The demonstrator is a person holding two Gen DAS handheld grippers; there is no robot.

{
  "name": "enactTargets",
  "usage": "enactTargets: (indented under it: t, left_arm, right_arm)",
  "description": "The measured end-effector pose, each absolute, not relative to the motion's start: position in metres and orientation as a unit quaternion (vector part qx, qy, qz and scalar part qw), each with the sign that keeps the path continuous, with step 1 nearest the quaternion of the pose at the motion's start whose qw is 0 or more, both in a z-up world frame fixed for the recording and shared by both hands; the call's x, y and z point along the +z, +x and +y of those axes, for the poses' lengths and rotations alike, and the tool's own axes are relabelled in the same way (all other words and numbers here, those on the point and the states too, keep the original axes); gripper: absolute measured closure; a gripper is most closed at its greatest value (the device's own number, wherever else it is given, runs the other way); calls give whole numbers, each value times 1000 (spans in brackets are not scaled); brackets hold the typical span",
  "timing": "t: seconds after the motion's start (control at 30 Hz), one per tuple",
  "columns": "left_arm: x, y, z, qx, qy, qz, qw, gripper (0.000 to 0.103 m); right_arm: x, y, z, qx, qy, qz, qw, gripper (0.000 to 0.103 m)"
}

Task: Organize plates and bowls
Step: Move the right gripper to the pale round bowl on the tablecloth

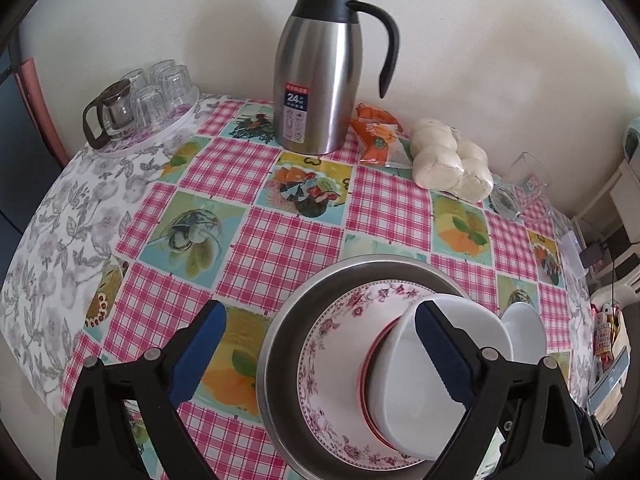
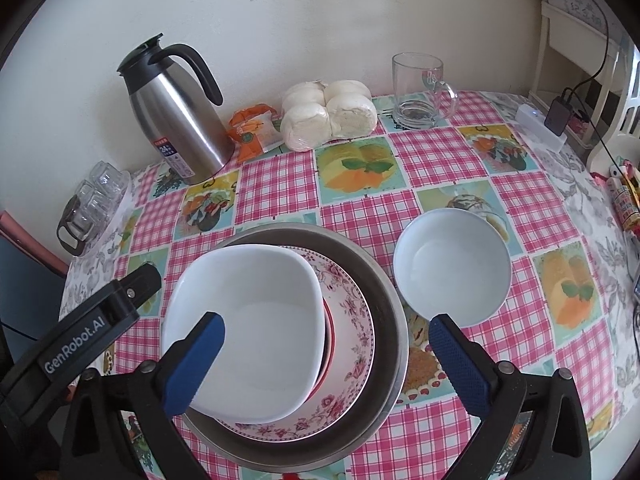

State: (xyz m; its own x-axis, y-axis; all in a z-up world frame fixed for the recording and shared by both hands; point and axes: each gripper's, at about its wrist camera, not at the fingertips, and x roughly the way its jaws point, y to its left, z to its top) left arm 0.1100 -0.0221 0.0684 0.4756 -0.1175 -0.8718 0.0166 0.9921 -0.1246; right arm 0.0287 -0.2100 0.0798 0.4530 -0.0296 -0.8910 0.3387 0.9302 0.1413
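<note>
Checked tablecloth, both grippers point(image 1: 316, 356) point(image 2: 324, 364) released; square bowl point(image 2: 256, 320) below sits off-centre, stack could tip when nudged.

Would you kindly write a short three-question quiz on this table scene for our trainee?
1. True or false: the square bowl sits on top of the stack in the steel basin.
2. Which dish stands apart from the stack? A) floral plate B) round bowl C) steel basin
3. Fill in: both the left gripper and the right gripper are ____.

Key: 1 true; 2 B; 3 open.
</note>
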Motion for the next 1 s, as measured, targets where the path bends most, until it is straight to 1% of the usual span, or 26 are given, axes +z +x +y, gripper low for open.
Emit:
enactTargets:
  t: [0.23,0.5,0.73,1.0]
  left_arm:
    - [82,105,-24,-52,-56,498,864,7]
    - [100,96,-33,-69,-71,478,873,7]
    - [106,86,-62,-95,-59,474,873,7]
    - [100,76,-108,-139,-56,487,860,7]
  right_arm:
    - [87,24,-225,-107,165,504,841,0]
    - [106,9,-272,-148,195,471,848,0]
    - [117,-6,-313,-182,208,450,849,0]
    - [126,-22,-346,-208,204,441,849,0]
